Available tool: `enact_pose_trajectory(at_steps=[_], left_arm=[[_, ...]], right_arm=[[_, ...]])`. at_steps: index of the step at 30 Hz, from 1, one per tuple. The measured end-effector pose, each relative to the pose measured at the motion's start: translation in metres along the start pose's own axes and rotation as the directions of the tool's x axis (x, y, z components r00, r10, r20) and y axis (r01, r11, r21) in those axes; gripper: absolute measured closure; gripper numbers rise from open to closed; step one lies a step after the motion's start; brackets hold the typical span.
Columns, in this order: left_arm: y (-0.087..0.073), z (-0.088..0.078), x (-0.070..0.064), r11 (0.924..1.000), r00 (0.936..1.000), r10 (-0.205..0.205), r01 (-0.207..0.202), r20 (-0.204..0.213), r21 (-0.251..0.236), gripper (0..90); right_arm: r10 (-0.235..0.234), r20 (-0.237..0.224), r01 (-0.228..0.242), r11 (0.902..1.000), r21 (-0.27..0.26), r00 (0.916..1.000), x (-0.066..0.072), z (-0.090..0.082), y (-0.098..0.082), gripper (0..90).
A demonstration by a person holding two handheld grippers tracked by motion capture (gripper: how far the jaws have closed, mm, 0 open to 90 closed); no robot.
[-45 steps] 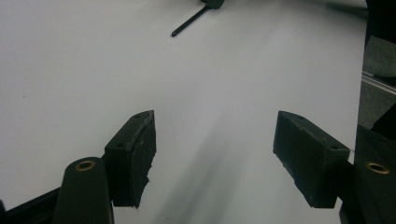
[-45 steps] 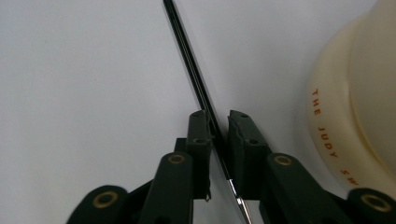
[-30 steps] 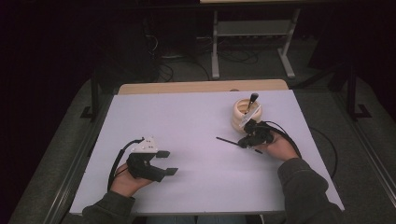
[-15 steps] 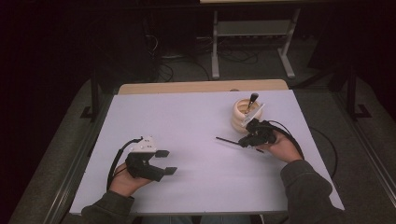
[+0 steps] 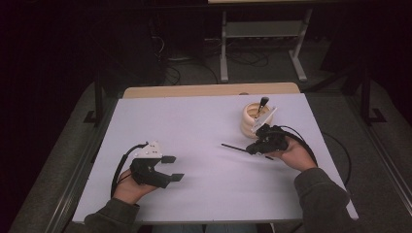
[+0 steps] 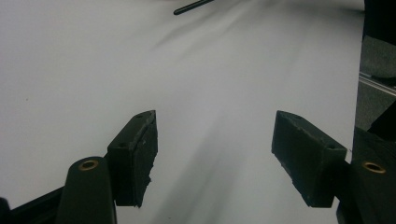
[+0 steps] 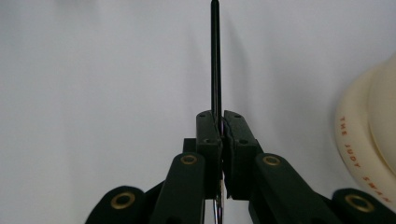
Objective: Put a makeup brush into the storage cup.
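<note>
Black rod (image 7: 215,60) pinched in right claw (image 5: 252,148), now lifted off bench (image 5: 194,121) beside cream holder (image 5: 251,121); left claw (image 5: 172,168) spread, idle.

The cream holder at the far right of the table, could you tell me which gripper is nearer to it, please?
Right. The right gripper, shut on a thin black stick, sits just in front of the cream holder. The left gripper rests open far across the table, near its front left.
</note>
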State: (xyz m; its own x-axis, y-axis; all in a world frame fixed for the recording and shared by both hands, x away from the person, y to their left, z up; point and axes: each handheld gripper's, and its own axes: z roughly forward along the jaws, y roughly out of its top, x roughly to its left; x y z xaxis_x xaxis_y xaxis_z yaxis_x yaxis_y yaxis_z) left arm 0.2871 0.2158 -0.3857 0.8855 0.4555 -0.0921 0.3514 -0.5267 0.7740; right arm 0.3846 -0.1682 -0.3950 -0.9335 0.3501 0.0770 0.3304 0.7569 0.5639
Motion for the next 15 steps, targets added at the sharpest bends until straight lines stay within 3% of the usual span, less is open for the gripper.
enact_pose_trajectory(at_steps=[15], left_arm=[[0.009,0.002,-0.007,0.9994,0.9994,0.034,-0.034,0.012,0.007,32.1]], right_arm=[[-0.097,-0.016,0.097,0.9952,-0.011,0.9951,0.034,-0.017,0.025,85.1]])
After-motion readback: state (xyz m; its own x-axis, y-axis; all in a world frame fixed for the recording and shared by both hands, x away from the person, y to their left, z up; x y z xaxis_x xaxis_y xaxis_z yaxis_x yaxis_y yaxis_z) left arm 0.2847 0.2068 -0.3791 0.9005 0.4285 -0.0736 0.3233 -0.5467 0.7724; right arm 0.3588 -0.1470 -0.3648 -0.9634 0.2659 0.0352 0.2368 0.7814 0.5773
